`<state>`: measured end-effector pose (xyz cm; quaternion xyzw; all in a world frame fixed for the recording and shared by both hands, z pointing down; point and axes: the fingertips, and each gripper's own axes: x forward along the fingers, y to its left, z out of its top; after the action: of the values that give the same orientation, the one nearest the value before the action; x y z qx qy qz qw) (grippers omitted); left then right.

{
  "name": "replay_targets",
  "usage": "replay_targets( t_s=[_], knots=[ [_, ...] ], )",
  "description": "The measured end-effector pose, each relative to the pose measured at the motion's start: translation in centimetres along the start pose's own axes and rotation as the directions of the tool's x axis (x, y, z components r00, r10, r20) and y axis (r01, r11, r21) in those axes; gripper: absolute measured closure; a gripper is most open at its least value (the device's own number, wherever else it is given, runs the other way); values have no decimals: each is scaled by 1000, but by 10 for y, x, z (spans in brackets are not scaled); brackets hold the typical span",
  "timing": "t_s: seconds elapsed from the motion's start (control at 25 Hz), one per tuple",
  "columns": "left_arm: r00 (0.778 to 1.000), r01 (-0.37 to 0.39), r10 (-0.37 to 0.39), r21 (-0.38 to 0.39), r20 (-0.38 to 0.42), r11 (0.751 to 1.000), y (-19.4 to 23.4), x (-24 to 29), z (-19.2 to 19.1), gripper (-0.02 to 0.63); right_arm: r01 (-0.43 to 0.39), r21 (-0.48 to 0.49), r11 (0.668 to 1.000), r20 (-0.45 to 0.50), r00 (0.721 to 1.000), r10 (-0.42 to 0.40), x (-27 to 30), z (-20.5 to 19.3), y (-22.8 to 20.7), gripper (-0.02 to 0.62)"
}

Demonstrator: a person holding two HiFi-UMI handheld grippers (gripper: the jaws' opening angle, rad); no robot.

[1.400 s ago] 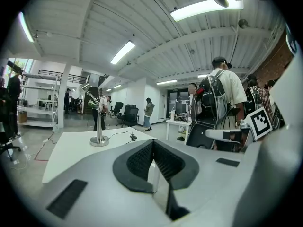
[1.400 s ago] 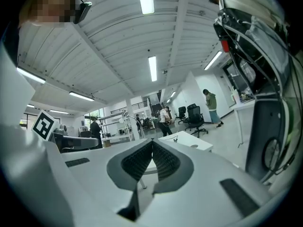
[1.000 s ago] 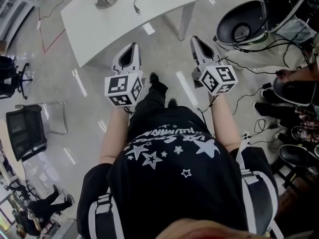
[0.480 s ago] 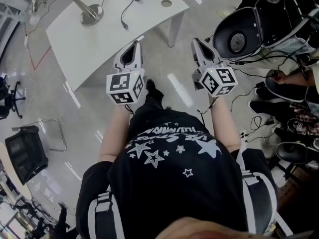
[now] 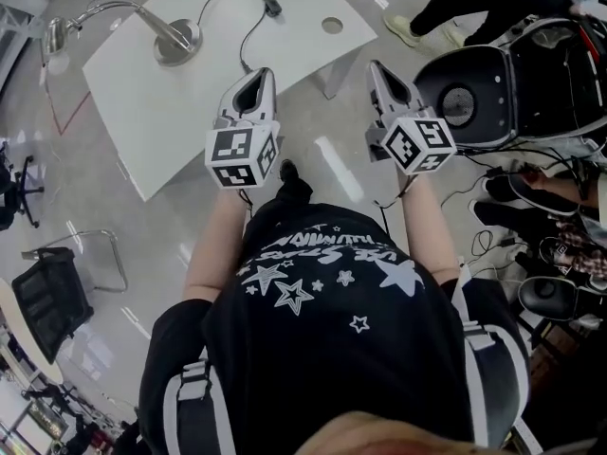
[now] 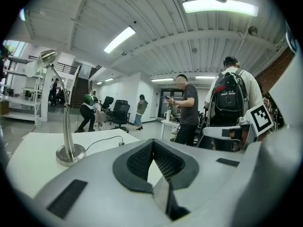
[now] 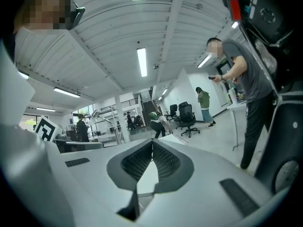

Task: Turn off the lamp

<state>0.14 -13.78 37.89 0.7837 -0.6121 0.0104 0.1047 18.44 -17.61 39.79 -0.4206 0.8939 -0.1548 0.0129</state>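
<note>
A silver desk lamp stands on the white table [image 5: 171, 131], its round base [image 5: 177, 41] at the far side and its bent arm reaching left to the head [image 5: 57, 34]. Its black cable runs across the tabletop to an inline switch [image 5: 270, 6]. My left gripper [image 5: 256, 76] is shut and empty, hovering over the table's near edge. In the left gripper view the lamp base [image 6: 70, 154] sits ahead to the left. My right gripper [image 5: 377, 67] is shut and empty too, held past the table's right corner. From there the lamp head [image 7: 96, 113] shows far to the left.
A round cable hole [image 5: 332, 25] marks the table's right end. A black shell chair [image 5: 474, 88] and floor cables [image 5: 493, 173] crowd the right. A black office chair [image 5: 47, 297] stands at the left. A person [image 6: 188, 109] and another with a backpack [image 6: 233, 98] stand beyond the table.
The wearer has stepped toward the table. Both shut grippers have moved forward, and the left one now reaches over the table's near edge. The lamp and its cable have drawn closer.
</note>
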Motion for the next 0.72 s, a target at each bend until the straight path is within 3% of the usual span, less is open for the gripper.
replay_targets(
  t_s=[0.44, 0.72],
  knots=[
    [999, 27, -28, -34, -28, 999, 52, 51, 4, 595, 17, -11, 1000, -28, 999, -17, 82, 9, 0, 589],
    [999, 36, -38, -45, -30, 998, 71, 57, 5, 595, 20, -27, 999, -39, 999, -21, 104, 14, 9, 589]
  ],
)
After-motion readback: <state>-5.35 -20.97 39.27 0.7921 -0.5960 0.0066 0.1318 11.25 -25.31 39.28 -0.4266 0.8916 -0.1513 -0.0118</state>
